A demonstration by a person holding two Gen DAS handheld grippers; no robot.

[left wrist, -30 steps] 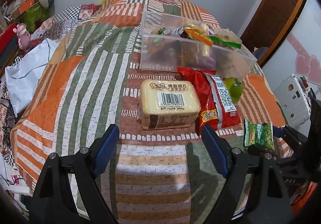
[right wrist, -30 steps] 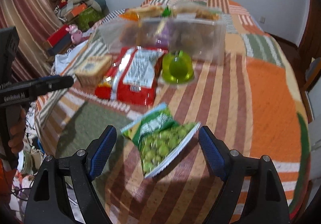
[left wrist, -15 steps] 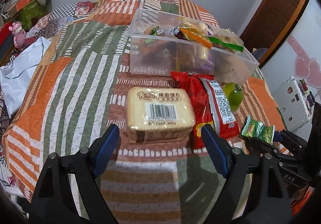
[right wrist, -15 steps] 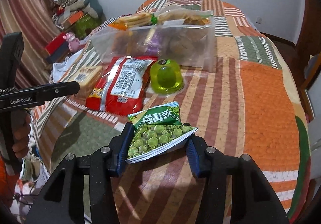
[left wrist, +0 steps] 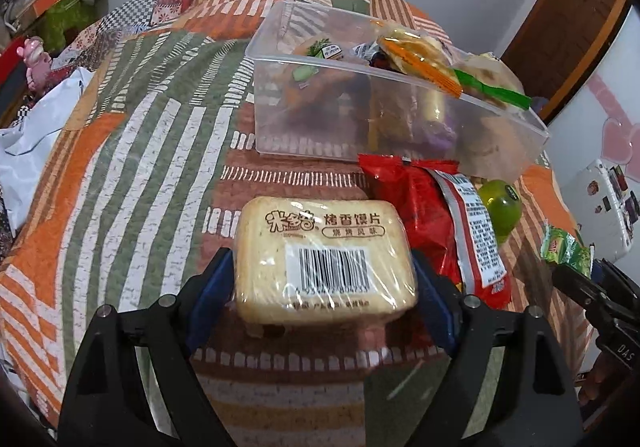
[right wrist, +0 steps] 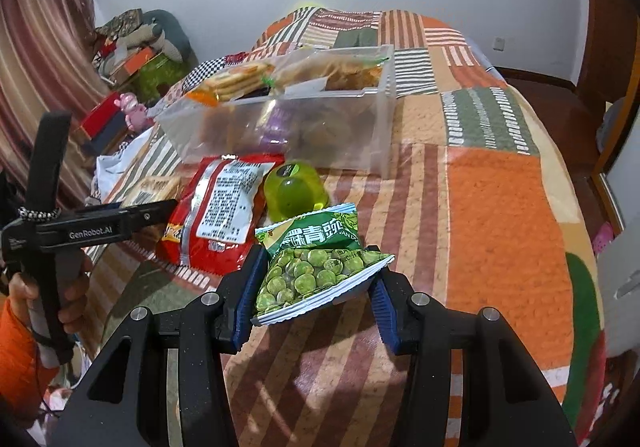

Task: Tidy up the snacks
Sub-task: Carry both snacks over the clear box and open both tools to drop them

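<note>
My left gripper (left wrist: 320,283) is shut on a tan pack of toasted bun slices (left wrist: 324,259) with a barcode, holding it just above the quilt. My right gripper (right wrist: 314,287) is shut on a green bag of peas (right wrist: 316,267), lifted off the bed; the bag also shows in the left wrist view (left wrist: 566,247). A red snack bag (left wrist: 432,223) and a green jelly cup (right wrist: 294,193) lie between them. A clear plastic bin (left wrist: 280,119) with several snacks stands behind; it also shows in the right wrist view (right wrist: 380,135).
All sits on a bed with an orange, green and white striped patchwork quilt (left wrist: 132,151). Boxes and toys are piled at the left wall (right wrist: 136,59). A wooden door (left wrist: 576,15) is at the right. The bed's edge is close below both grippers.
My left gripper moved forward and closed on the bun-slice pack. My right gripper closed on the pea bag and raised it off the quilt.
</note>
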